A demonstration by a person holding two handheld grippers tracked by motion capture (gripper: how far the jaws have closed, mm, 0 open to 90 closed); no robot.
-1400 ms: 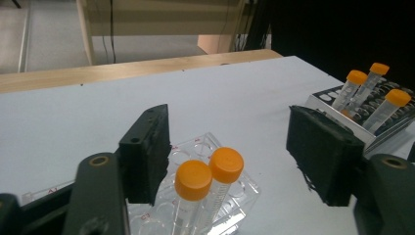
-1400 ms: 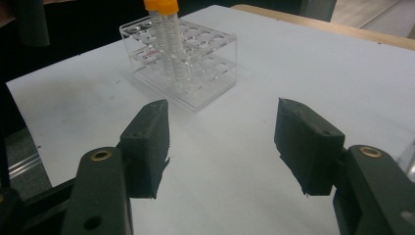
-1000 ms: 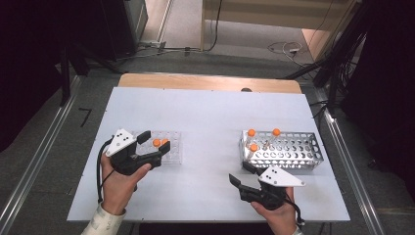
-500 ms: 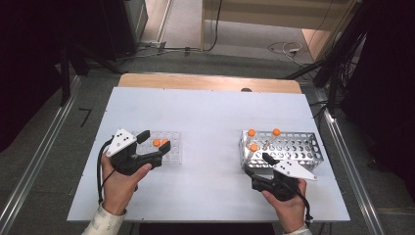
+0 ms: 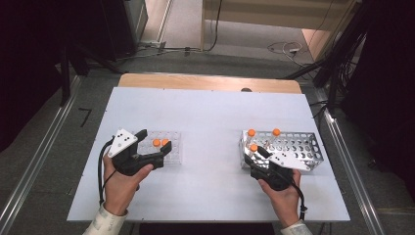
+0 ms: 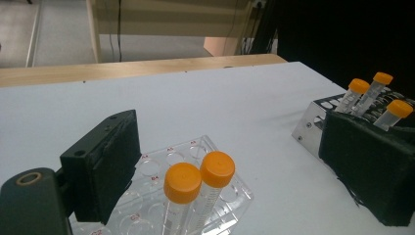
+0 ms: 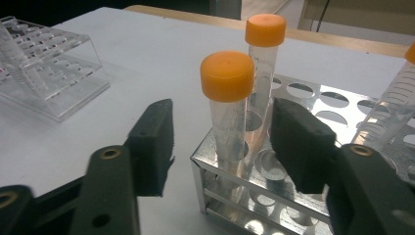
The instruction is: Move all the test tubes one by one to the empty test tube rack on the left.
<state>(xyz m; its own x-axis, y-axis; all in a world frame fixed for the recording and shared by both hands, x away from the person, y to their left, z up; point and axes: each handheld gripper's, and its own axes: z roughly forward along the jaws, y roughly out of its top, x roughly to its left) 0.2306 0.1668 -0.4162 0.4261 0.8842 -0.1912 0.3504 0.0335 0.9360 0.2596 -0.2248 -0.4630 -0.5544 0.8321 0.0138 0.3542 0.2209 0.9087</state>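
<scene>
From the high view we see that the right gripper [image 5: 255, 155] has slid in from the table's near edge to the front corner of the metal rack [image 5: 313, 149], while the left gripper [image 5: 152, 148] has stayed beside the clear rack [image 5: 173, 152], where two orange-capped tubes stand. We read this as the start of another transfer: a tube is about to be lifted from the metal rack.

In the left gripper view the jaws have just been opening and now stand wide, clear of the two seated tubes [image 6: 198, 183] between them; they grip nothing.

In the right gripper view the jaws have just been closing and flank the nearest tube [image 7: 228, 110], which stands upright in the corner hole. A gap shows at the left pad; the right pad looks close, though we cannot tell whether it touches. The tube is not yet gripped.
</scene>
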